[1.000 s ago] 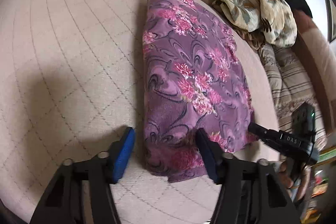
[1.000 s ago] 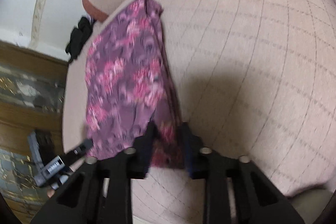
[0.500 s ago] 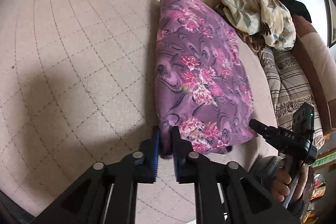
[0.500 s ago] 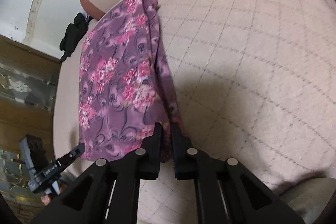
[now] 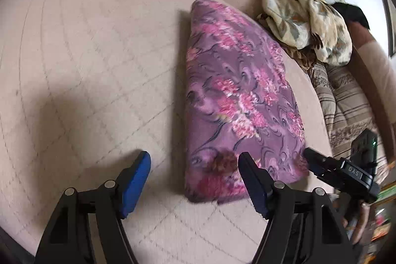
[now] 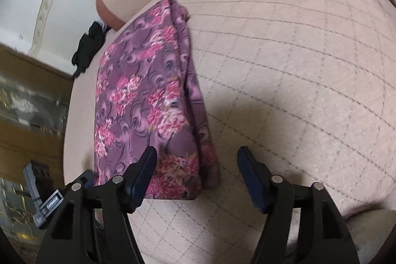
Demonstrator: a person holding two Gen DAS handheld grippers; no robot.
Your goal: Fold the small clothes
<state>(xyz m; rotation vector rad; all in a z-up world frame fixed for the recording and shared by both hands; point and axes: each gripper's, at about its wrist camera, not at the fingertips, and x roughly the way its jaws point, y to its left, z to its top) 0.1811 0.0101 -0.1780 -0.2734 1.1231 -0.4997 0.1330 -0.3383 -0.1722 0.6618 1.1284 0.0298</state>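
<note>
A purple cloth with pink flowers (image 5: 237,100) lies folded into a long strip on the beige quilted cushion (image 5: 86,66); it also shows in the right wrist view (image 6: 148,95). My left gripper (image 5: 194,180) is open and empty, its jaws straddling the near left corner of the cloth. My right gripper (image 6: 196,176) is open and empty, its jaws straddling the other near corner. The right gripper also shows in the left wrist view (image 5: 341,170).
A crumpled cream floral cloth (image 5: 304,19) lies at the back right on the sofa, above a striped cushion (image 5: 346,100). A black item (image 6: 89,46) lies beyond the cushion edge in the right wrist view. A wooden cabinet (image 6: 27,120) stands at left.
Both grippers were shut on the cloth's near corners half a second ago; both have let go and opened. The cloth has settled flat on the cushion.
</note>
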